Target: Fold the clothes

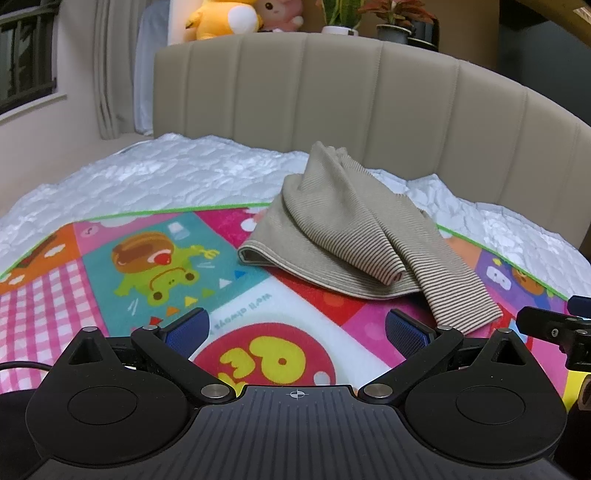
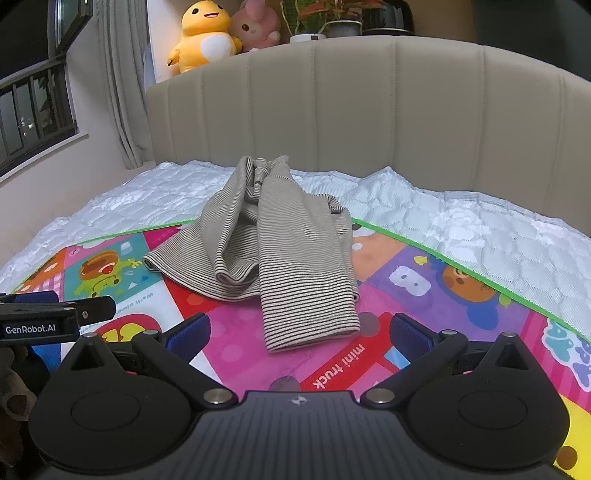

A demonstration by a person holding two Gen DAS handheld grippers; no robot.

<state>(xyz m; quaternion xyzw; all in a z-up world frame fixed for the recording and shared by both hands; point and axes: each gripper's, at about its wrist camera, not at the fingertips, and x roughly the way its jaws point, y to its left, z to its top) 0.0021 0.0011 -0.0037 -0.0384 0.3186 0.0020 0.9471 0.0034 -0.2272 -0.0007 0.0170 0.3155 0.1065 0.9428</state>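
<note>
Right tool [image 2: 299,334]: blue pads spread wide with nothing between them, held low over the play mat [image 2: 424,295]; the near cuff of the garment lies just ahead of the gap, which suits a first pinch on that end.
Left tool [image 1: 297,328]: likewise spread and empty, hovering over the mat's red and white patch, with the garment ahead and to its right; its black arm also pokes into the right wrist view at the left edge.
Striped garment [image 2: 280,251]: a beige, finely striped knit, lying crumpled in a loose heap rather than flat. One long tube, probably a sleeve, runs toward the cameras and ends in a cuff; a hemmed edge fans out to the left. Its far end is bunched and raised, reaching onto the mattress.
Garment position: mostly on the play mat, toward its far edge, crossing the green border.
Task state: by my reading, folding has not begun; the cloth first needs spreading out, which may explain why both tools wait open on either side of it.
Play mat: bright cartoon panels, laid flat as a working area.
Mattress [image 2: 461,229]: white quilted cover, under the mat.
Headboard [image 2: 369,110]: padded beige, behind the bed.
Shelf above: plush toys [image 2: 207,37] and potted plants [image 2: 332,18], well apart from the work.
</note>
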